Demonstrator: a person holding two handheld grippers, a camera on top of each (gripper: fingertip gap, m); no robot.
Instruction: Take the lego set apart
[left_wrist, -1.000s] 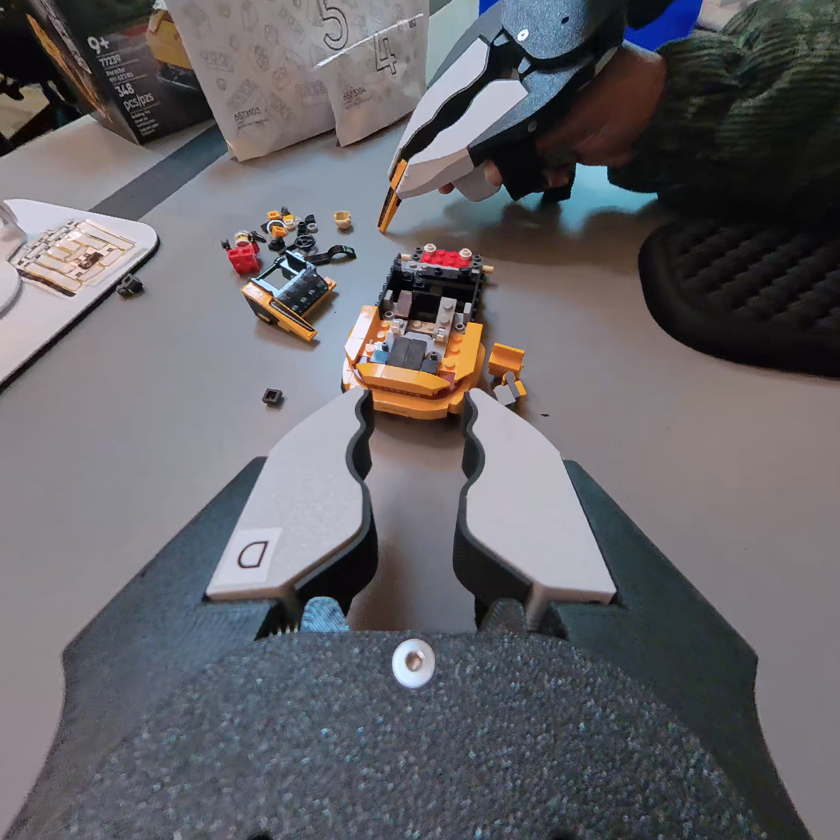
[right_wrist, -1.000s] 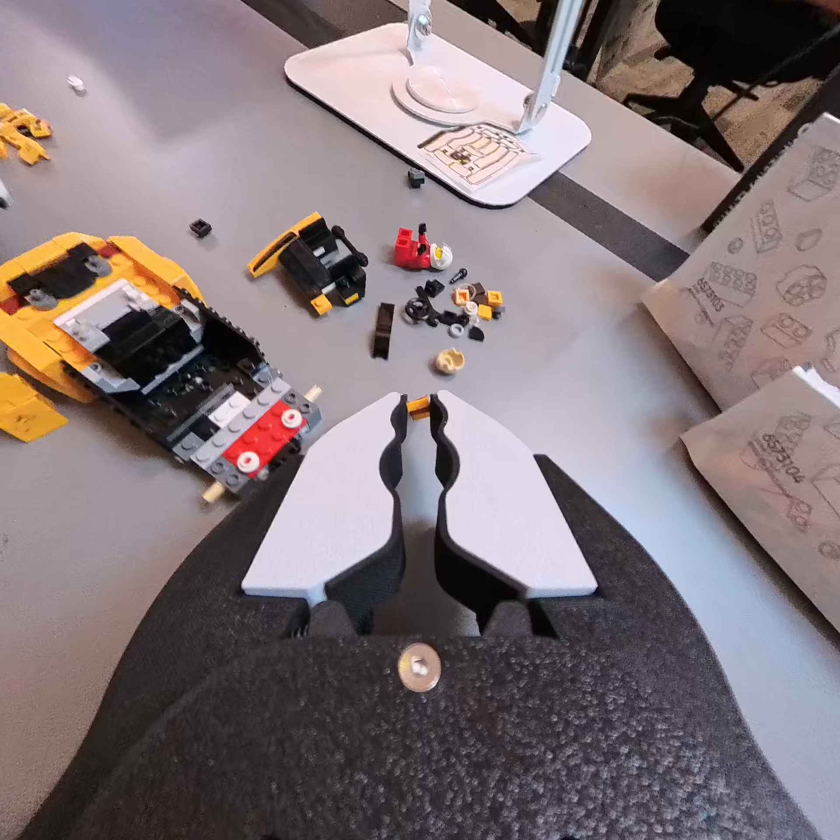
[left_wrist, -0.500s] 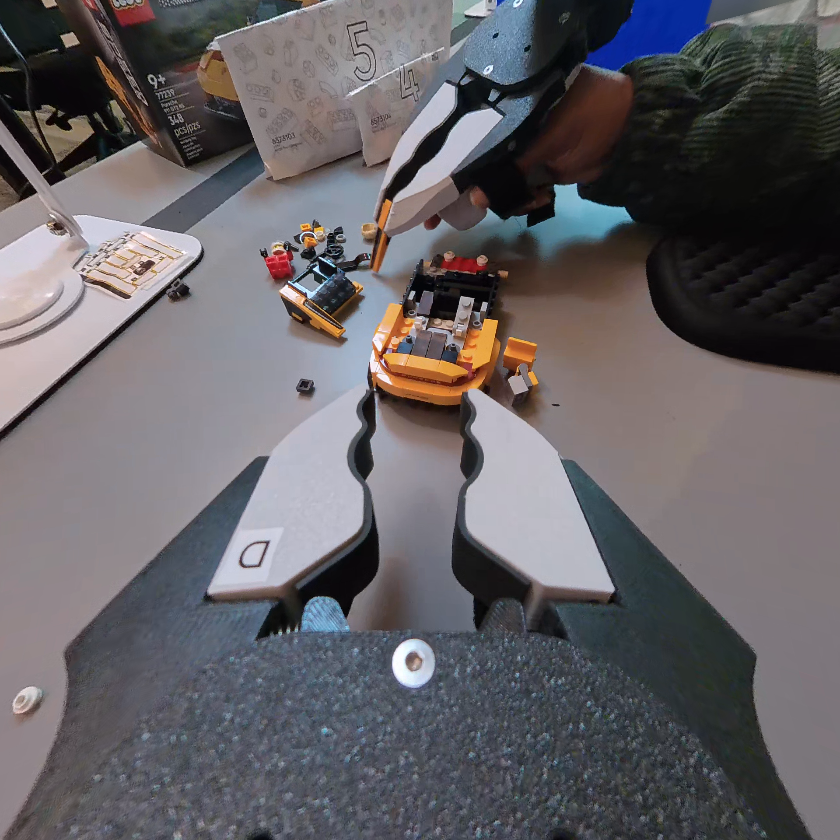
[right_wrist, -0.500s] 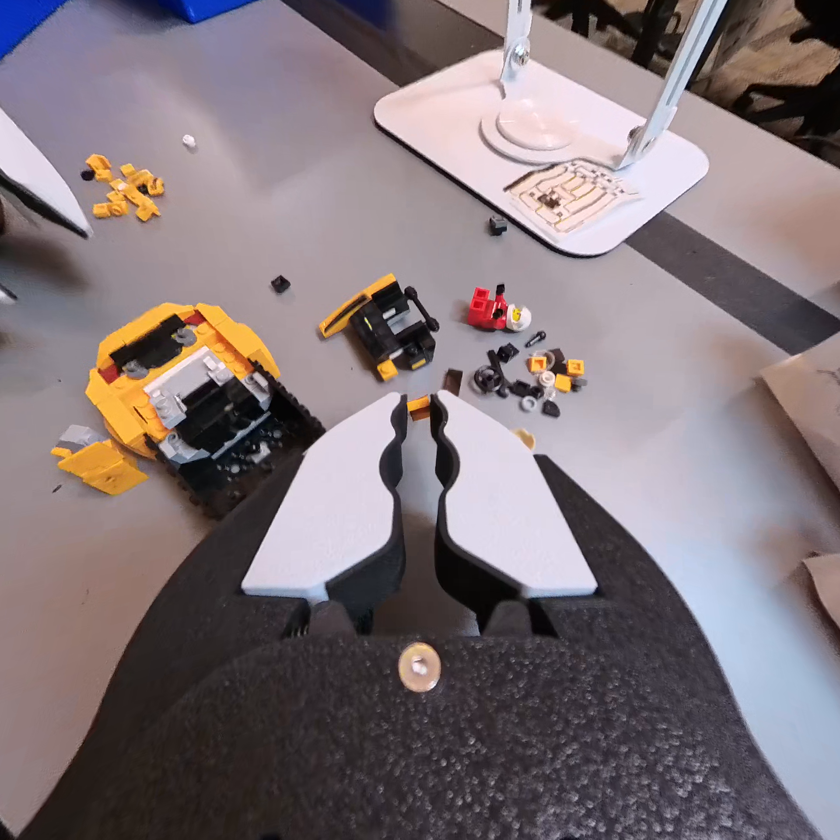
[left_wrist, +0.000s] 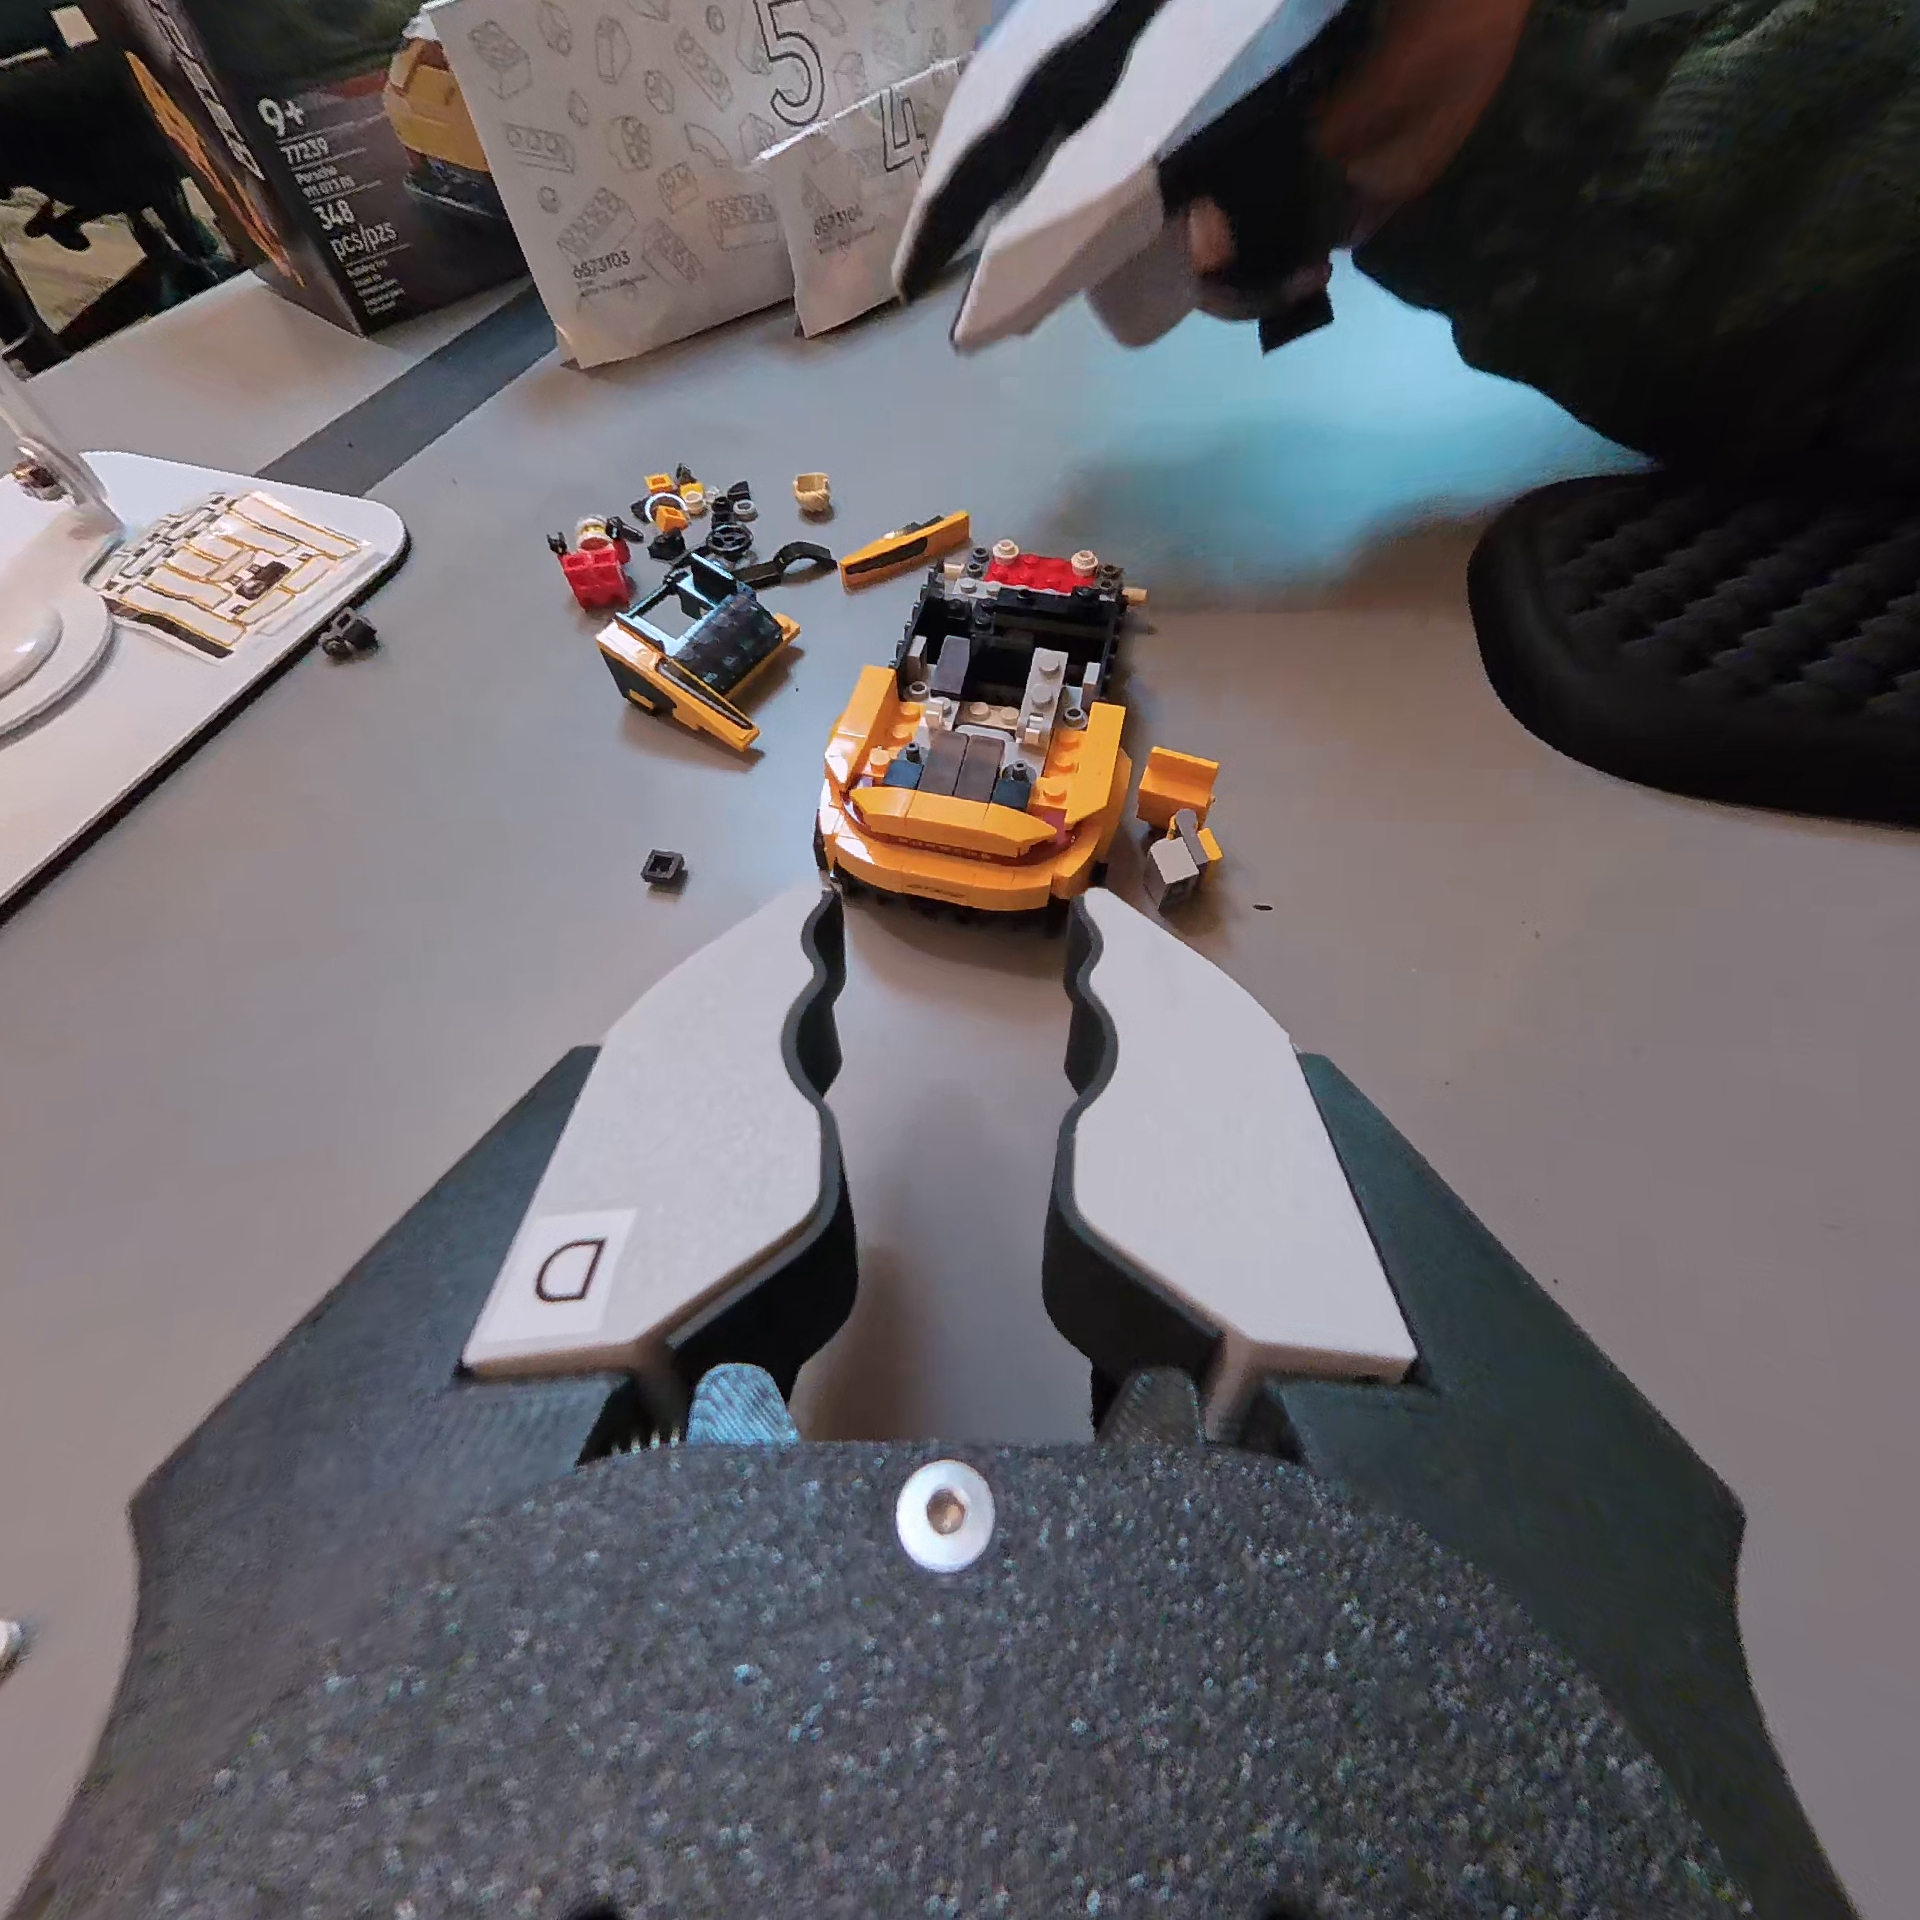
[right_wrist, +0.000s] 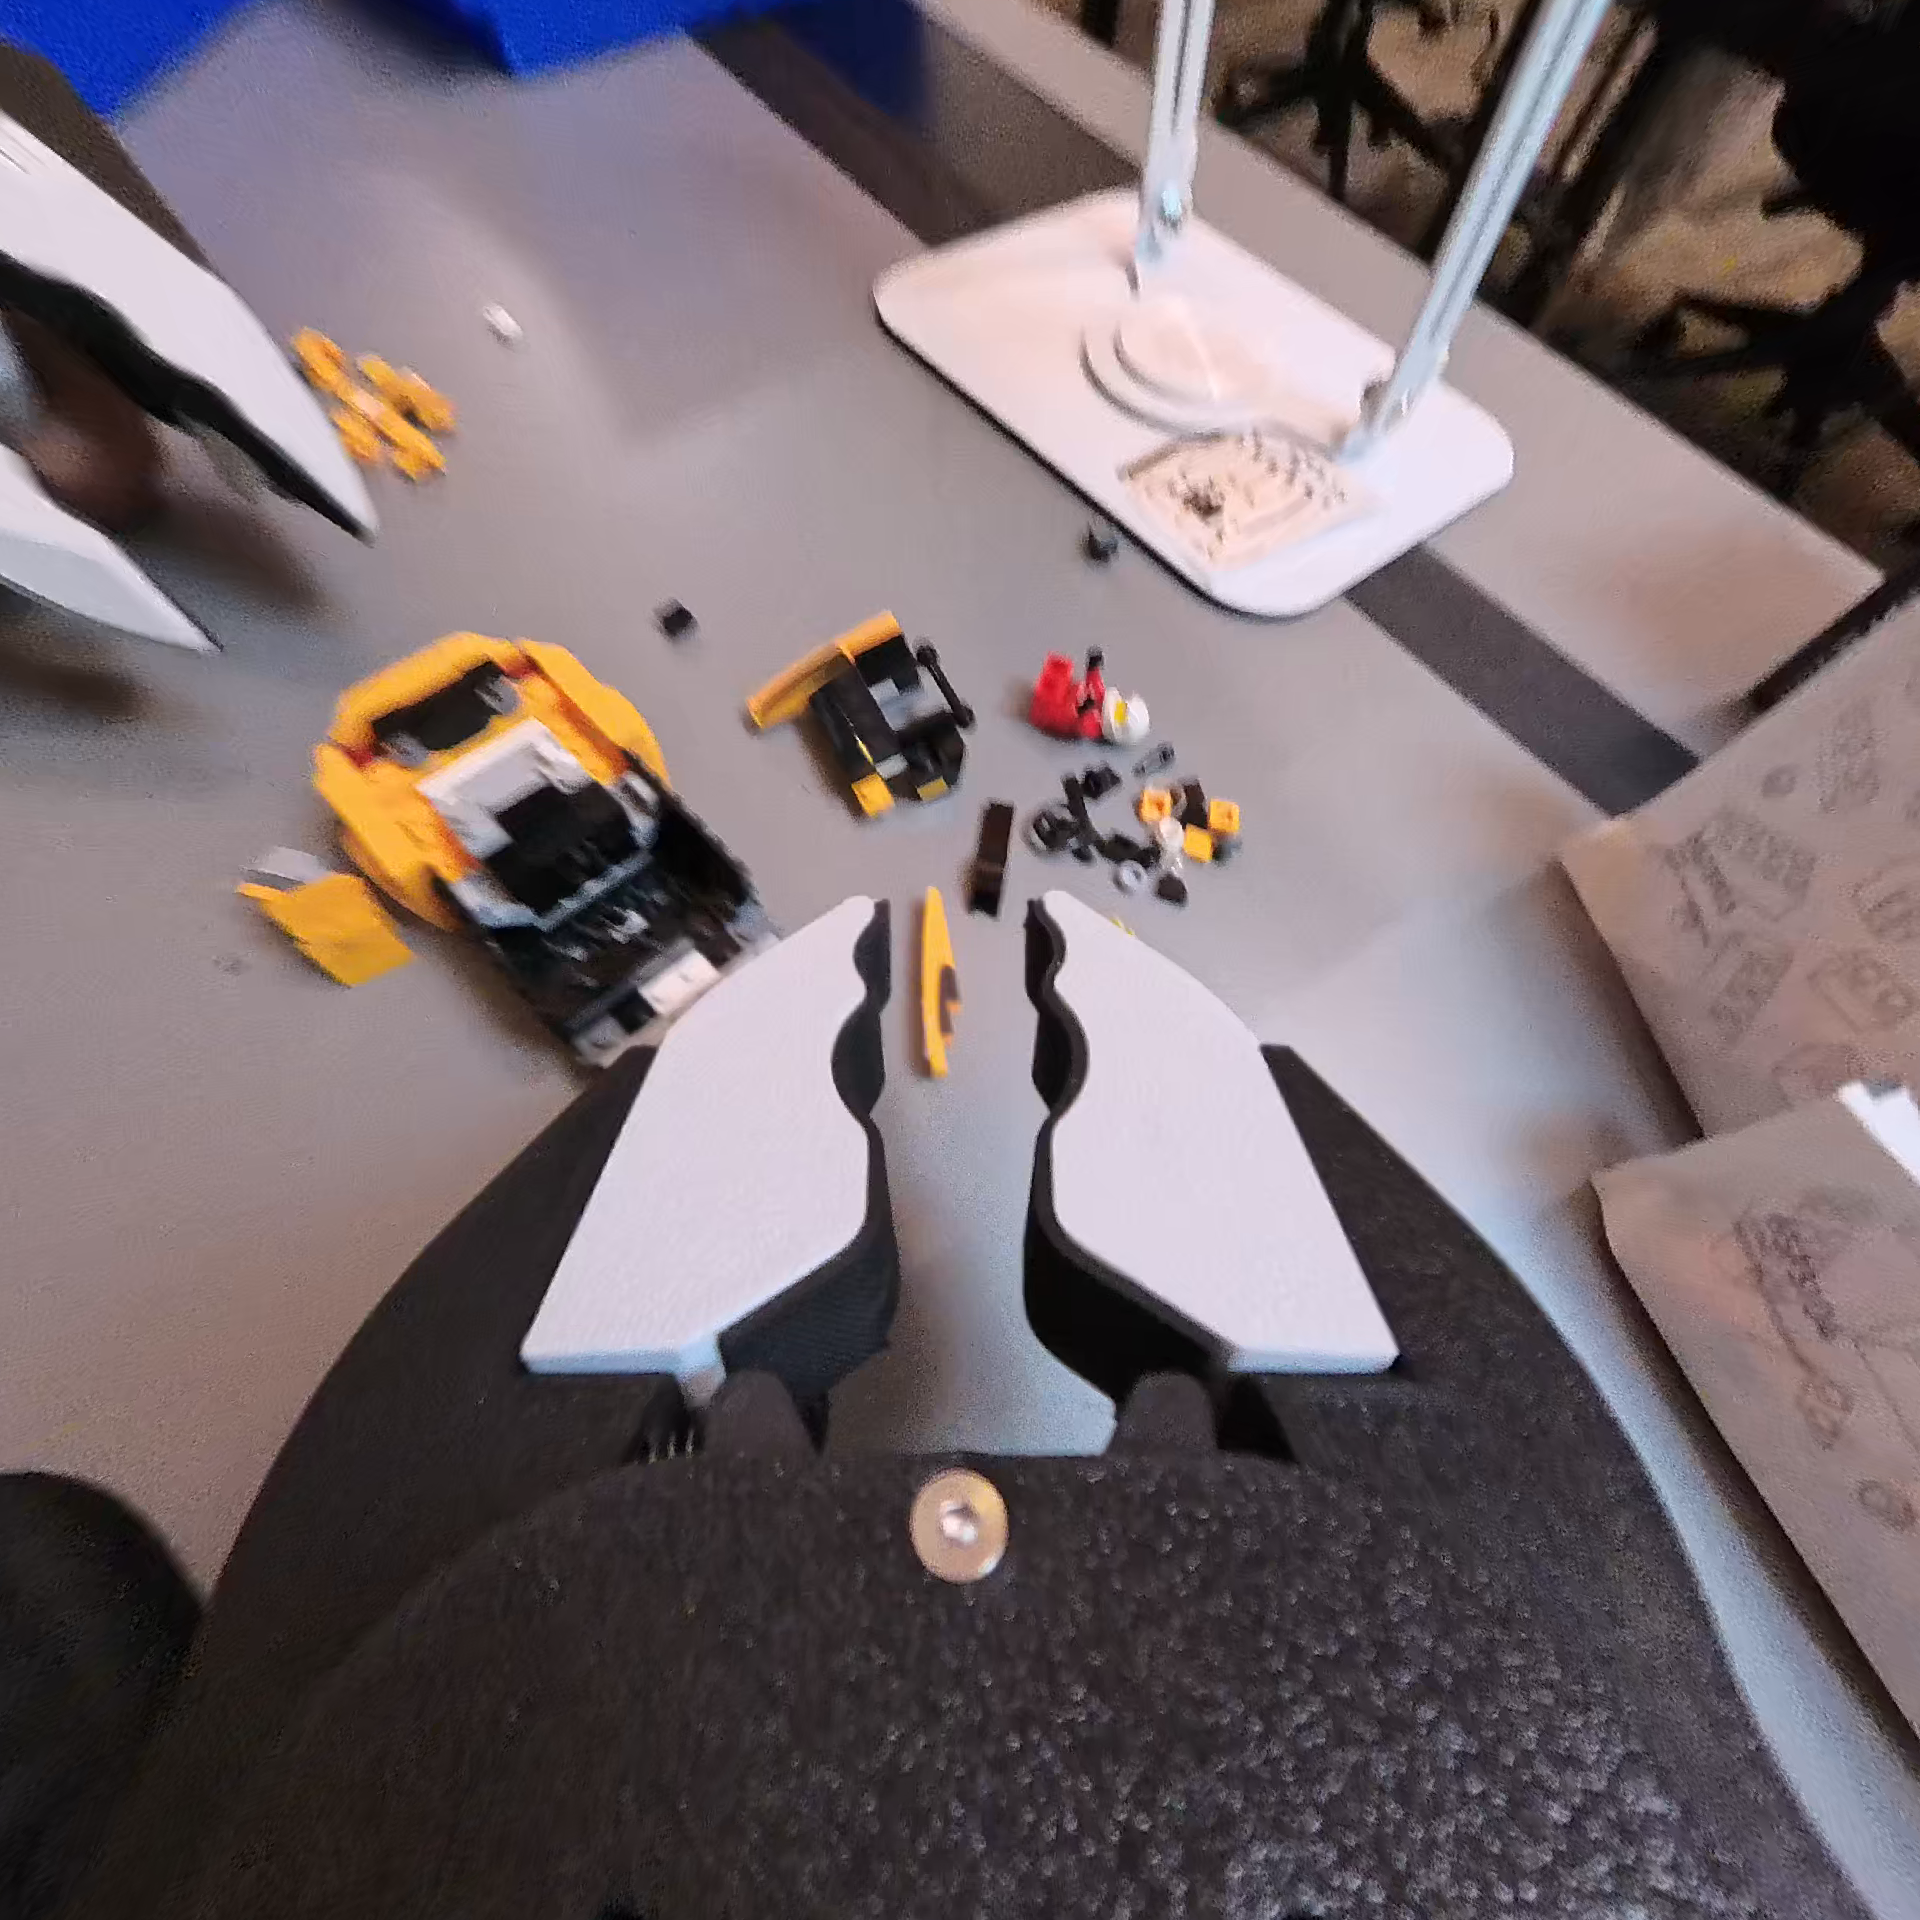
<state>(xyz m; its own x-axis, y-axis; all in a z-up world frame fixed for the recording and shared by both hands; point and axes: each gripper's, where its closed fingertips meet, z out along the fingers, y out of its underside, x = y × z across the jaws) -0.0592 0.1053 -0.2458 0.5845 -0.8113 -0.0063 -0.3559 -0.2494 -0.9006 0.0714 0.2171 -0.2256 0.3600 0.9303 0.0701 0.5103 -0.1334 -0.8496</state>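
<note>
The partly stripped orange and black lego car (left_wrist: 966, 821) stands on the grey table; it also shows in the right wrist view (right_wrist: 499, 790). My left gripper (left_wrist: 951, 914) is open and empty, its tips just short of the car's orange end. My right gripper (right_wrist: 956, 914) is open and empty, raised above the table; it is blurred in the left wrist view (left_wrist: 935, 301). A long yellow strip (right_wrist: 935, 982) lies on the table below the gap between its fingers, touching neither pad. The strip also shows in the left wrist view (left_wrist: 904, 545), beside the car's far end.
A detached roof section (left_wrist: 696, 665), a red minifigure (left_wrist: 592, 566) and several small loose parts (left_wrist: 696, 509) lie left of the car. Orange pieces (left_wrist: 1179, 790) lie at its right. A white lamp base (left_wrist: 156, 623), paper bags (left_wrist: 665, 156), a box (left_wrist: 281, 156) and a black pad (left_wrist: 1714, 644) ring the area. Across from one pair of fingers to the other is roughly 20 centimetres. The detached roof section (left_wrist: 696, 665) is about 11 centimetres from both grippers' fingertips. The right camera catches it too, in the right wrist view (right_wrist: 825, 683).
My right gripper opened and let go of the yellow strip, which now lies on the table, and it rose. My left gripper stayed open by the car.
</note>
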